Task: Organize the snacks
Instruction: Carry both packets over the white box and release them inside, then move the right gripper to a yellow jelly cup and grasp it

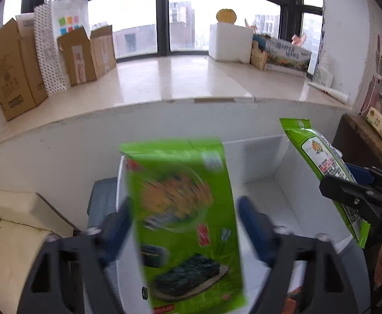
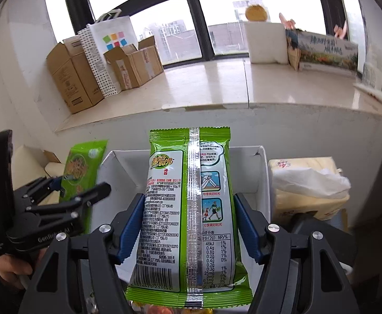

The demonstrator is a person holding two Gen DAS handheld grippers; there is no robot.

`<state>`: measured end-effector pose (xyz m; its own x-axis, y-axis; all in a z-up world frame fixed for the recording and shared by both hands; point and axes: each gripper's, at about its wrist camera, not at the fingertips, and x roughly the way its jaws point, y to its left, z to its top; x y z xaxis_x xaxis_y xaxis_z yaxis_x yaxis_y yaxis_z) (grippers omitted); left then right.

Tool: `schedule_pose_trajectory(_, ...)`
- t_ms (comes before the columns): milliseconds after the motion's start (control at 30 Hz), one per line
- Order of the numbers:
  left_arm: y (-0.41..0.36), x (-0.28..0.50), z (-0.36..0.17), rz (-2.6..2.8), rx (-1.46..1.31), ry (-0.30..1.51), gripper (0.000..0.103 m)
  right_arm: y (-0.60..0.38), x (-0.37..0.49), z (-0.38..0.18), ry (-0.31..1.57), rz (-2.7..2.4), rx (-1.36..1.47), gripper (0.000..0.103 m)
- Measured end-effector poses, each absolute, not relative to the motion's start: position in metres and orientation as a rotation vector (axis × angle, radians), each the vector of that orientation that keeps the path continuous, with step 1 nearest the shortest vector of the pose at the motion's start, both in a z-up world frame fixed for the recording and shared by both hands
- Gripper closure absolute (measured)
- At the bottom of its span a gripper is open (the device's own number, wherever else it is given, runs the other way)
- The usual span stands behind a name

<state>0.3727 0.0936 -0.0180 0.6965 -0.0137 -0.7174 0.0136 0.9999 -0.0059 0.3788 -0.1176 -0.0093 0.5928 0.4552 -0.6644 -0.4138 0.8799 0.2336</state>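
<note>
— What colours are the snack packs?

— Both bright green. The seaweed pack (image 1: 185, 225) between the left gripper (image 1: 185, 225) fingers (image 1: 254, 225) shows its front: dark green-black seaweed sheets, an orange heap, small red labels. The second pack (image 2: 191, 214) shows its back: a white panel with black and red print, a silver seam down the middle, a yellow logo.

— And the fingers?

— Blue pads on black frames, with silver screws, on both; the right gripper (image 2: 188, 225) matches.

— The surroundings?

— A white box (image 2: 263, 172), brown cardboard boxes (image 2: 73, 78), a white bag with black dots (image 2: 96, 60), another white bag with coloured squares (image 2: 115, 38), a cream tissue pack (image 2: 309, 183), black window frames (image 2: 204, 23), a glossy beige sill (image 1: 164, 78).
</note>
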Motion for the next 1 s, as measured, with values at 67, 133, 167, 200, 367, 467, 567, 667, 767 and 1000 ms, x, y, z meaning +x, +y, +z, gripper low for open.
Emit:
schedule_pose_trajectory(67, 0.092, 0.374, -0.022, -0.027, 0.01, 0.803, 0.0, -0.117, 0.384, -0.014, 0.8, 0.505, 0.051, 0.022)
schedule_pose_trajectory(133, 0.091, 0.373, -0.025, -0.018, 0.014, 0.806, 0.0, -0.117, 0.386, -0.019, 0.802, 0.495, 0.029, 0.011)
schedule_pose_trajectory(167, 0.091, 0.372, -0.026, -0.015, 0.009, 0.806, 0.0, -0.117, 0.386, -0.02, 0.8, 0.488, 0.021, 0.011)
schedule_pose_trajectory(200, 0.092, 0.371, -0.027, -0.018, 0.0, 0.806, 0.0, -0.118, 0.387, -0.022, 0.805, 0.481, 0.013, 0.011)
schedule_pose_trajectory(367, 0.098, 0.35, -0.02, -0.01, -0.031, 0.779, 0.0, -0.129, 0.382, -0.021, 0.822, 0.474, 0.031, 0.011)
schedule_pose_trajectory(467, 0.103, 0.322, -0.009, -0.007, -0.053, 0.734, 0.0, -0.143, 0.362, -0.011, 0.793, 0.493, 0.072, 0.011)
schedule_pose_trajectory(567, 0.107, 0.285, -0.002, -0.032, -0.098, 0.699, 0.0, -0.159, 0.33, 0.0, 0.75, 0.49, 0.11, 0.011)
schedule_pose_trajectory(667, 0.105, 0.24, 0.002, -0.041, -0.135, 0.668, 0.0, -0.178, 0.292, 0.005, 0.729, 0.514, 0.148, 0.011)
schedule_pose_trajectory(767, 0.1, 0.192, 0.0, -0.058, -0.184, 0.651, 0.0, -0.194, 0.253, -0.002, 0.742, 0.544, 0.182, 0.011)
schedule_pose_trajectory(1000, 0.068, 0.102, -0.007, -0.141, -0.24, 0.643, 0.0, -0.216, 0.175, -0.023, 0.758, 0.557, 0.188, 0.011)
